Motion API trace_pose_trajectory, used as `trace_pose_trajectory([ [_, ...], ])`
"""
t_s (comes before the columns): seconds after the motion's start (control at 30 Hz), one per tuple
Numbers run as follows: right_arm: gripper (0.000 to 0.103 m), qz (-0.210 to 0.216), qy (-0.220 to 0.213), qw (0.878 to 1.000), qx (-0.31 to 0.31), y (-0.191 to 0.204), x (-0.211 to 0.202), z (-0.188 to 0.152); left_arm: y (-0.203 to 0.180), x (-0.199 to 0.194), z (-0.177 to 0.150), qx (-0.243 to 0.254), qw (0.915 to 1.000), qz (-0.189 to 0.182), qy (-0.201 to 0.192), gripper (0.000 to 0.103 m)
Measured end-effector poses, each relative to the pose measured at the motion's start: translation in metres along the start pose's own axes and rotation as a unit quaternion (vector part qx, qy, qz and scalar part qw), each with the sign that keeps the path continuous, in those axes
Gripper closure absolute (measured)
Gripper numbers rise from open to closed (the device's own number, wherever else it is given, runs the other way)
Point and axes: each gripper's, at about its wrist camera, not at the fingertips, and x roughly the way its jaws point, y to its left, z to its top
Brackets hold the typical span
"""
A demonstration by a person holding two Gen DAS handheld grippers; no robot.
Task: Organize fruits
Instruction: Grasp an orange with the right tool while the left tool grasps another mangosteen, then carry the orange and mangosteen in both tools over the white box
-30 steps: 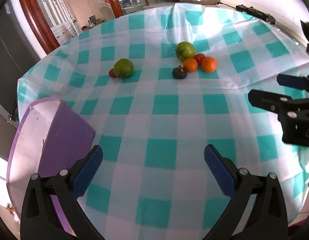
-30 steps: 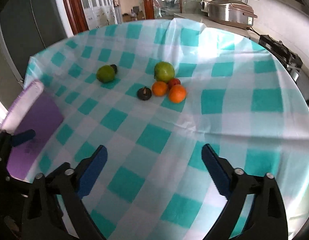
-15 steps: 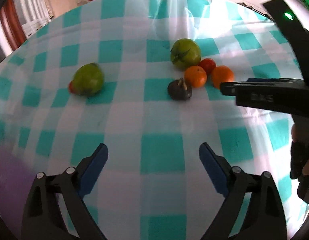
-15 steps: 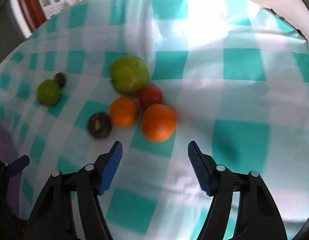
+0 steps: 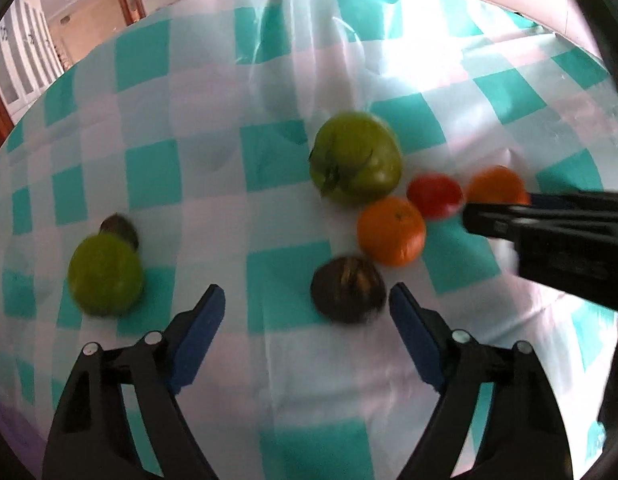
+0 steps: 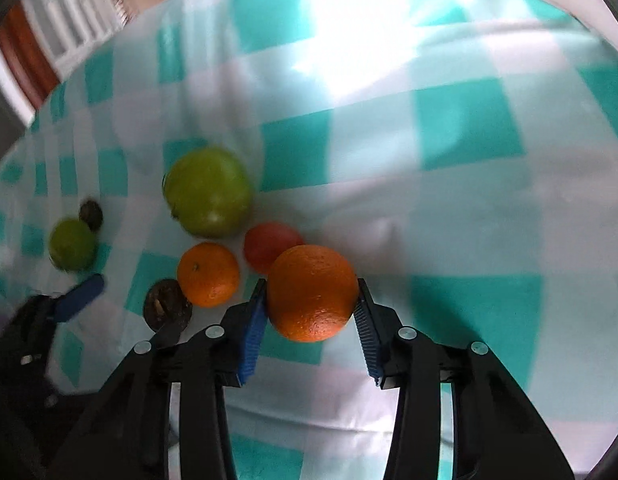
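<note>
Right gripper [image 6: 311,312] now closing on orange [image 6: 311,291], checked tablecloth [image 6: 469,200]

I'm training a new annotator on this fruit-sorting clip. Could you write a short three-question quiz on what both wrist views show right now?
1. True or false: the large orange sits between the right gripper pads.
2. Which fruit lies just ahead of the left gripper? A) the red fruit B) the dark brown fruit C) the big green fruit
3. How many orange-coloured fruits lie on the checked tablecloth?

Key:
1. True; its jaws are closing on it.
2. B; the jaws are closing but not touching it.
3. Two: the large orange and the smaller orange.
</note>
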Motion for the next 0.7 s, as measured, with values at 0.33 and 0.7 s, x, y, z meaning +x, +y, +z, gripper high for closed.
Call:
trace_pose_trajectory([
  [0.33, 0.061, -0.002, 0.000, 0.999, 0.035, -0.010, -0.006, -0.005, 0.005, 0.026, 0.012, -0.002, 0.9984, -0.055, 0.016, 0.044],
  [0.7, 0.061, -0.005, 0.020, 1.000, 0.011, -0.004, -0.014, -0.019, 0.019, 0.005, -0.014, -0.042, 0.9955, -0.075, 0.040, 0.063],
])
